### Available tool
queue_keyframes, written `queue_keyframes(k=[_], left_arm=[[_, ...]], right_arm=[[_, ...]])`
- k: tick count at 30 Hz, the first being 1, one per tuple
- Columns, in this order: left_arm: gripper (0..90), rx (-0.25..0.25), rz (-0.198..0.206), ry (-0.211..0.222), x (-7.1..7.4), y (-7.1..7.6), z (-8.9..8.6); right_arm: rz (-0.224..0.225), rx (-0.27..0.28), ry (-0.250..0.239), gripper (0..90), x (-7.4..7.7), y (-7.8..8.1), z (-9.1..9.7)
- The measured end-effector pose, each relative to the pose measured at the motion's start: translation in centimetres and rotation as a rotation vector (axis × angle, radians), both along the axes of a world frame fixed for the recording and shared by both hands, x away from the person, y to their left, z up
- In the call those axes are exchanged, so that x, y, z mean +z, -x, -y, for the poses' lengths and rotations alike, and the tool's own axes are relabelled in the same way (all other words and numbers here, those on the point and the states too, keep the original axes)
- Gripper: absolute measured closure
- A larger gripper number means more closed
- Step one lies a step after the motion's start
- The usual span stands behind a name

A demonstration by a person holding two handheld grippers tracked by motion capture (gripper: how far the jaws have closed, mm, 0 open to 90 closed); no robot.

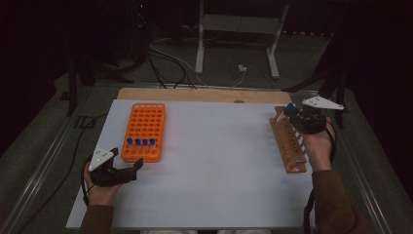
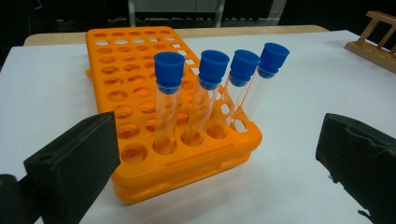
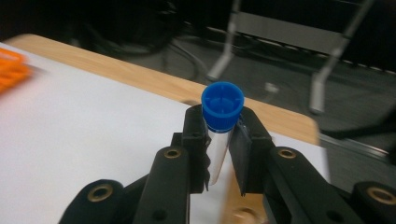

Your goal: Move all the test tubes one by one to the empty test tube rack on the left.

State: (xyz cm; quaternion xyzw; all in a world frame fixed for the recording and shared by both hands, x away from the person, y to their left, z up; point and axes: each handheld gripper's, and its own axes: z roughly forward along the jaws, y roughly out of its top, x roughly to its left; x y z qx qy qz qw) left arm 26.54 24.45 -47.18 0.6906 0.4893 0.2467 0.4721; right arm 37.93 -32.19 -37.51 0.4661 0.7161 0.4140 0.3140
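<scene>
Four capped tubes [image 2: 205,100] stand in one row of my orange rack [image 1: 144,130], near its front edge; every other hole in it is empty. A fifth tube [image 3: 220,135], clear with a blue cap, is clamped upright between the jaws of my right hand-held gripper [image 3: 219,144], which I hold over the far end of the wooden rack [image 1: 288,141] at the right of the white worktop [image 1: 214,165]. I cannot tell whether that rack holds anything. My left hand-held gripper [image 1: 127,168] sits just beside the orange rack's near end, jaws spread wide and empty.
</scene>
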Motion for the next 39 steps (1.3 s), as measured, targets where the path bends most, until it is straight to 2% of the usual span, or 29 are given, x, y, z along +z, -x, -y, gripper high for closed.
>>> queue_keyframes(k=[5, 10, 13, 16, 20, 22, 27, 31, 39], left_arm=[[0.5, -0.01, 0.004, -0.03, 0.2, 0.1, 0.6], [0.5, -0.035, 0.03, -0.057, 0.9, 0.3, 1.4], [0.6, -0.05, 0.043, -0.064, 1.3, 0.5, 1.9], [0.6, -0.062, 0.057, -0.069, 1.7, 0.8, 2.5], [0.6, -0.093, 0.081, -0.11, 2.5, 1.2, 3.8], [0.6, -0.118, 0.087, -0.126, 2.7, 1.3, 4.7], [1.8, -0.172, 0.096, -0.129, 3.3, 1.2, 6.9], [2.6, -0.203, 0.092, -0.136, 3.6, 0.8, 8.5], [5.3, -0.251, 0.083, -0.164, 3.9, -0.3, 11.6]], right_arm=[[0.005, 0.106, -0.02, 77.0, 0.2, 0.8, -2.4], [0.0, 0.204, -0.042, 76.9, 0.3, 1.4, -5.0], [-0.006, 0.255, -0.045, 76.9, 0.2, 1.7, -6.7], [-0.016, 0.301, -0.076, 76.8, -0.1, 2.0, -8.2], [-0.039, 0.346, -0.098, 76.8, -0.6, 2.1, -10.1], [-0.053, 0.361, -0.092, 76.8, -0.6, 2.2, -11.1], [-0.068, 0.432, -0.081, 76.8, -0.6, 2.9, -13.7], [-0.08, 0.48, -0.033, 76.7, -0.6, 3.4, -15.7], [-0.115, 0.565, -0.023, 76.6, -0.9, 4.3, -19.2]])
